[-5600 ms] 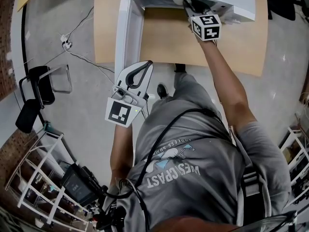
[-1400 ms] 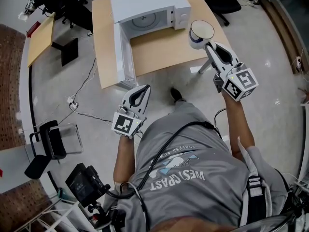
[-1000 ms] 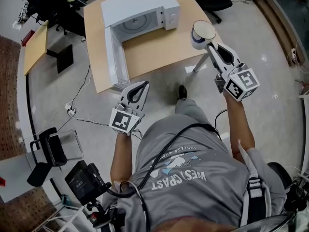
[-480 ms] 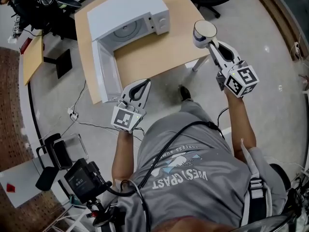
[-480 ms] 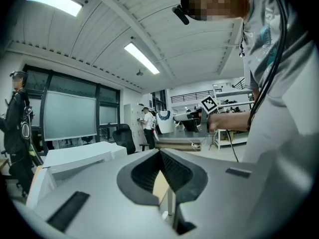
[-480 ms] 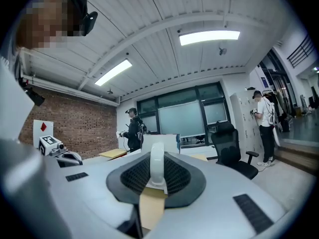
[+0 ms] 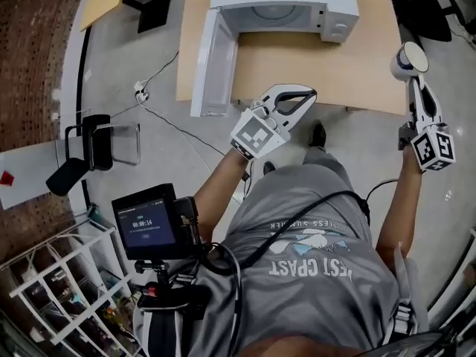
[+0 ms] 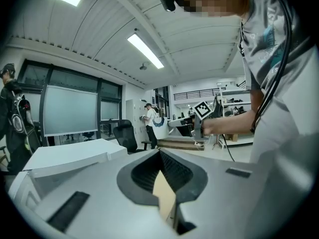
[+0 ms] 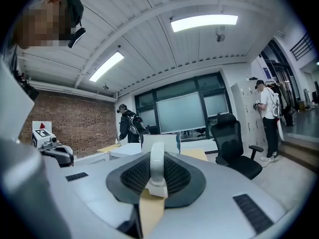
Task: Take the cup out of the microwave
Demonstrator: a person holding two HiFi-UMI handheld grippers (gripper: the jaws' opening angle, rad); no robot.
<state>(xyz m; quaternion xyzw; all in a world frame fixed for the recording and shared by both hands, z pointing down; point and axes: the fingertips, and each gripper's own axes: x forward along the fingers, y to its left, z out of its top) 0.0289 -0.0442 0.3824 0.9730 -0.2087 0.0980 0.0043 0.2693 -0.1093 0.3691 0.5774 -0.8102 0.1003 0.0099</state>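
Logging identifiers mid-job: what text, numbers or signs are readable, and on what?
"WEST COAST": person's grey T-shirt, upside down in the head view.
Black monitor screen: digits too small to read.
White microwave's control panel: too small.
Left marker cube, right marker cube: patterns only, no words.

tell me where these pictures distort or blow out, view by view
Head view: fisheye warps the light wooden table, light even, no harsh glare. Left gripper view: dark round vignette, long ceiling light strip blown white. Right gripper view: same vignette, bright ceiling panel blown white, white cup close up looks sharp.
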